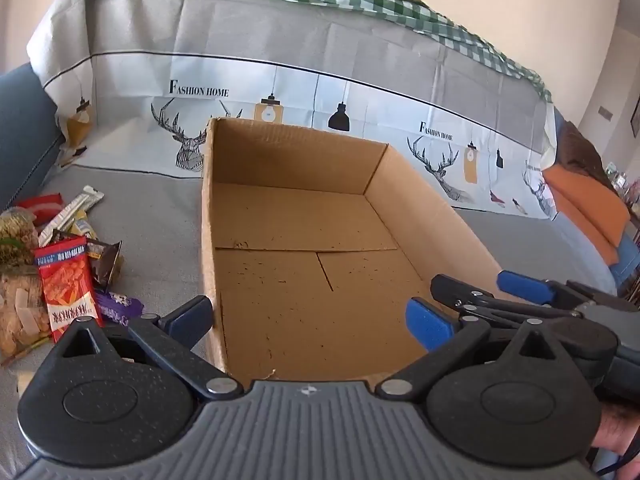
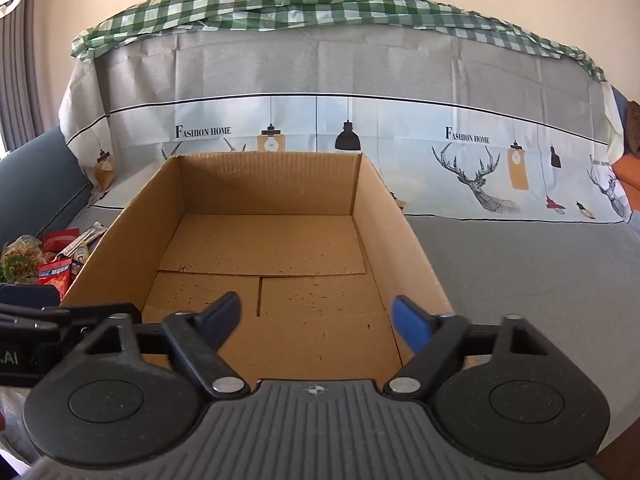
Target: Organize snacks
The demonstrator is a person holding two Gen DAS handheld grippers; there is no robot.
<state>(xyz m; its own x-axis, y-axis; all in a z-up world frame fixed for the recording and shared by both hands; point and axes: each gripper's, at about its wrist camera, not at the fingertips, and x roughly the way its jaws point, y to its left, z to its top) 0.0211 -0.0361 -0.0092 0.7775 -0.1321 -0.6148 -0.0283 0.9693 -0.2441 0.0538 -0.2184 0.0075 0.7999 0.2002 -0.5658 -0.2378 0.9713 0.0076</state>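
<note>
I take the open brown cardboard box as my landmark; it sits empty on the grey cloth-covered seat, its floor flaps bare.

Left of the box, well clear of its left wall, lies the heap of snacks; furthest left is a clear crinkly bag of pale biscuits, bulky but, I judge, light and brittle inside, so I would pinch its top seam rather than its belly; next, towards the box, is the red flat foil packet with orange snack pictures, propped on the heap; I expect it to be light, slick and springy with trapped air, best taken across a sealed edge; behind it lie slim silver-and-yellow stick sachets, thin and limp, likely to slide if gripped at the middle; nearest the box lie a dark brown wrapper and a small purple wrapper, soft and easily crushed.

My left gripper hangs over the box's near left corner; its jaws stand wide apart with nothing between them; one finger is outside the left wall, the other over the box floor.

My right gripper hovers over the near edge of the box, inside its right wall; its jaws are apart too, and empty.

Nothing is in the box yet.
</note>
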